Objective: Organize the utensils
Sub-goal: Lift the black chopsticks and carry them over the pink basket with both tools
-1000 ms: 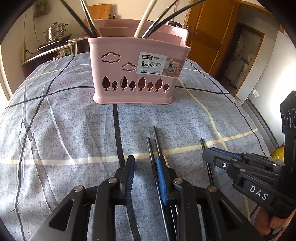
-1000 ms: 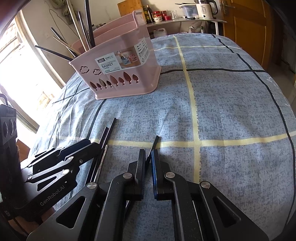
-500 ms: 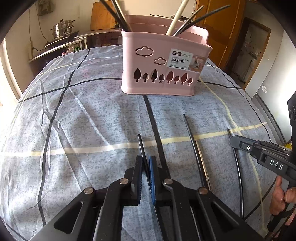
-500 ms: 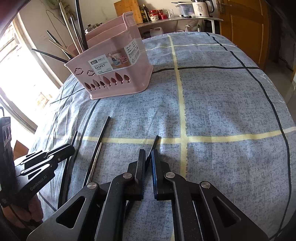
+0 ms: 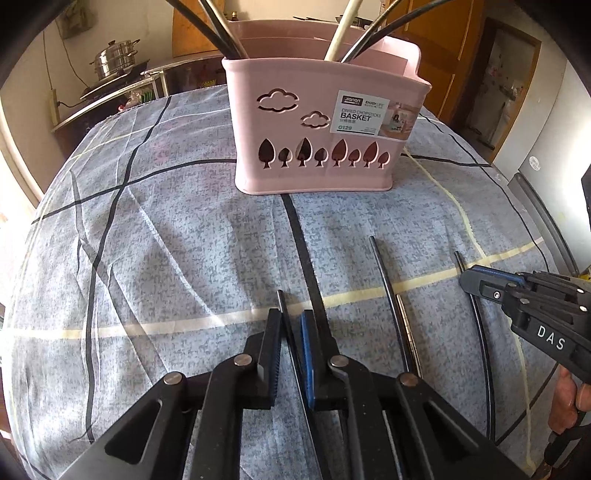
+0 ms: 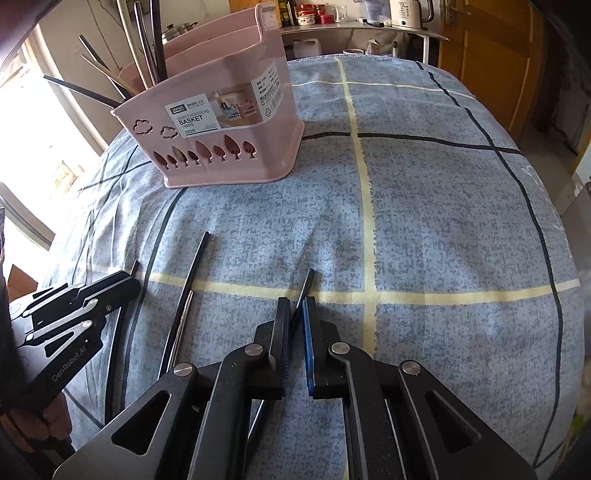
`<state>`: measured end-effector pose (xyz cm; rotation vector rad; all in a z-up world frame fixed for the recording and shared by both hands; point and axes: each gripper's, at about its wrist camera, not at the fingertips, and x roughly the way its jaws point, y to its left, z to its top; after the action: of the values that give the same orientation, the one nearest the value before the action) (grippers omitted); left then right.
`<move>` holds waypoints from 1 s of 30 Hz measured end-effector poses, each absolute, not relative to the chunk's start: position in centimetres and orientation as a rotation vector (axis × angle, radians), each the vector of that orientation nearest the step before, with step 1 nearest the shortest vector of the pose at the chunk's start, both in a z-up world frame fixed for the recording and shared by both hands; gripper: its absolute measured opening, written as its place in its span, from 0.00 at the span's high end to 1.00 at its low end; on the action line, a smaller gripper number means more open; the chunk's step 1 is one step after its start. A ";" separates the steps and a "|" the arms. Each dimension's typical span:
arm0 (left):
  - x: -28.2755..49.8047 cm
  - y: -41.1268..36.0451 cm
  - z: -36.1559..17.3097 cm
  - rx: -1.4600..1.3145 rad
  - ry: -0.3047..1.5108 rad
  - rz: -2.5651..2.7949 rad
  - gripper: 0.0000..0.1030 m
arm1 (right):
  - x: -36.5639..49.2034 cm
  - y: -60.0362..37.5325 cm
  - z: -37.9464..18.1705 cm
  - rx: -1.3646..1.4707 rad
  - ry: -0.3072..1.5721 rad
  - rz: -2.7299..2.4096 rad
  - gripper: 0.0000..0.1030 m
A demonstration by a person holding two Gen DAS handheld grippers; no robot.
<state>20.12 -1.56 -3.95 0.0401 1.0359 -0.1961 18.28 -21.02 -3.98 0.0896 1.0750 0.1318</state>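
Observation:
A pink chopstick basket (image 5: pixel 317 125) stands on the checked cloth and holds several chopsticks; it also shows in the right wrist view (image 6: pixel 221 125). My left gripper (image 5: pixel 291 325) is shut on a black chopstick (image 5: pixel 282 306) whose tip sticks out past the fingers. My right gripper (image 6: pixel 295 310) is shut on another black chopstick (image 6: pixel 306 284). A black chopstick (image 5: pixel 386 288) and a thin metal one (image 5: pixel 406 328) lie on the cloth between the grippers, seen too in the right wrist view (image 6: pixel 192 284).
The table has a blue-grey checked cloth (image 6: pixel 443 221). A steel pot (image 5: pixel 114 59) sits on a counter behind. A kettle (image 6: pixel 410 13) and bottles stand on a shelf at the back. A wooden door (image 6: pixel 491 55) is at the right.
My left gripper has closed on a black chopstick and moved left and nearer the basket. My right gripper stays shut on its chopstick and has come a little closer to the basket.

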 end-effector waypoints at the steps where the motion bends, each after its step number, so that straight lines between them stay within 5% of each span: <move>1: 20.2 -1.6 -4.0 0.040 1.038 -0.194 0.94 | 18.3 -21.0 -4.0 0.091 1.076 0.136 0.94; 30: 20.7 0.3 13.5 -0.044 0.665 -0.299 0.96 | 17.2 -20.5 12.7 0.088 0.642 0.222 0.96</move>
<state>20.66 0.35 13.55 -0.0436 0.6652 -0.2989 17.21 -20.47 12.68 0.0875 0.6423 0.2216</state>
